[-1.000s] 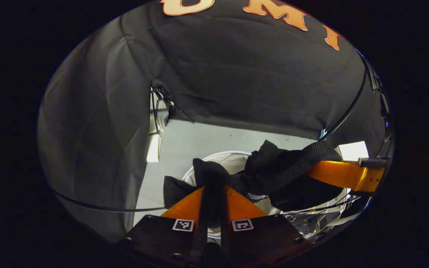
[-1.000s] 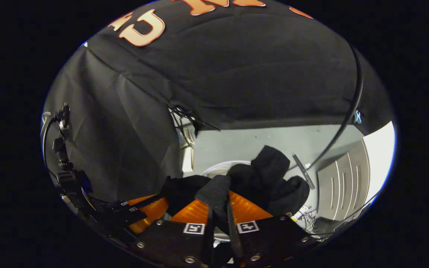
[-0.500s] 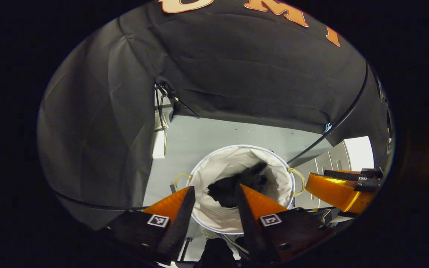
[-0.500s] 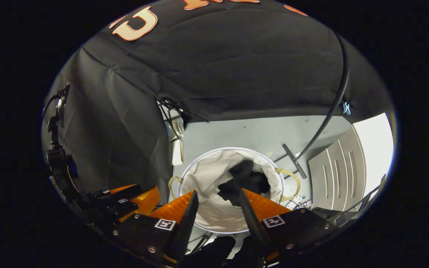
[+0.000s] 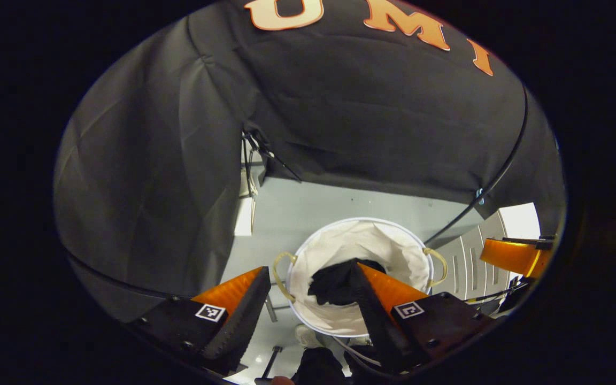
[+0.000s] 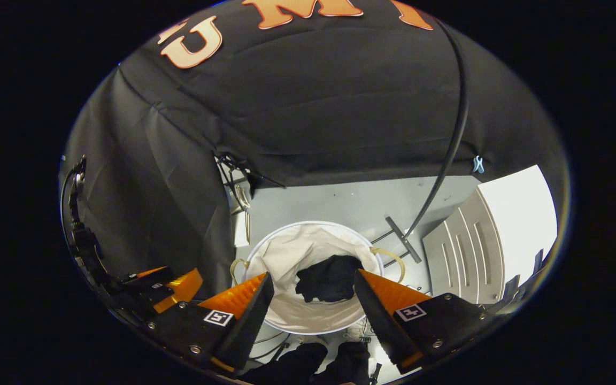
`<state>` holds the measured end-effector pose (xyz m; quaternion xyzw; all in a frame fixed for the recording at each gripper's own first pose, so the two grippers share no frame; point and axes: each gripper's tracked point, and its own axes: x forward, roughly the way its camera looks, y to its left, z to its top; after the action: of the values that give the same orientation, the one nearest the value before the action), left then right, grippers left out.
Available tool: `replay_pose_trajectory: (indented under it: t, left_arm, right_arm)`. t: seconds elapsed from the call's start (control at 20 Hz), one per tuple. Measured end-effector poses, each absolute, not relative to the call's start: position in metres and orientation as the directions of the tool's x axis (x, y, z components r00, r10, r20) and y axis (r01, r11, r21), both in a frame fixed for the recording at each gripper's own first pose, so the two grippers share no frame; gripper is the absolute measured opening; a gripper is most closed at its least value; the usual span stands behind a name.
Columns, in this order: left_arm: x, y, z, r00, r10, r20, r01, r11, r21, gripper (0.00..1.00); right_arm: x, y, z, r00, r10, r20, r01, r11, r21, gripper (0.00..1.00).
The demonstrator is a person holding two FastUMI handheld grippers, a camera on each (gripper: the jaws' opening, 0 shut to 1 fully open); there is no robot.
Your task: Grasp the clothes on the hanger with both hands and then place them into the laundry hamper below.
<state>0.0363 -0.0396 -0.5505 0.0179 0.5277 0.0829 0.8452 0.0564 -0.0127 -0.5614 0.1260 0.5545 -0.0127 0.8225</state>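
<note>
both tools wide open, empty; clothes [image 5: 335, 283] in hamper [image 5: 393, 240].

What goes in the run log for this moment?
stage: release done | black garment: inside white hamper | left gripper: open | right gripper: open

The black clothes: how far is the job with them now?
Done: the black clothes lie inside the white laundry hamper, a dark heap at its bottom. In hand: nothing; the left gripper and the right gripper hover above the hamper, jaws spread apart. Left: nothing visible.
</note>
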Motion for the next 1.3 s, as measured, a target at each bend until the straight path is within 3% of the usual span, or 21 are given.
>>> replay_pose_trajectory:
  t: [0.6,0.8,1.1,1.3]
  left_arm:
    - [0.049,0.003,-0.394,0.655,0.255,-0.712,-0.219,0.965,0.144,0.98]
    - [0.068,0.005,-0.311,0.754,0.319,-0.574,-0.301,0.945,0.129,0.98]
    - [0.088,-0.019,-0.176,0.885,0.391,-0.252,-0.372,0.921,0.121,0.99]
    - [0.083,-0.043,-0.128,0.912,0.357,-0.204,-0.345,0.934,0.092,0.98]
  right_arm:
    - [0.040,-0.145,-0.424,0.590,-0.128,-0.797,0.346,0.932,0.106,0.94]
    - [0.028,-0.194,-0.365,0.668,-0.218,-0.712,0.369,0.927,0.062,0.94]
    - [0.026,-0.235,-0.245,0.808,-0.304,-0.505,0.356,0.934,0.008,0.94]
    - [0.025,-0.234,-0.181,0.877,-0.309,-0.368,0.345,0.938,0.035,0.94]
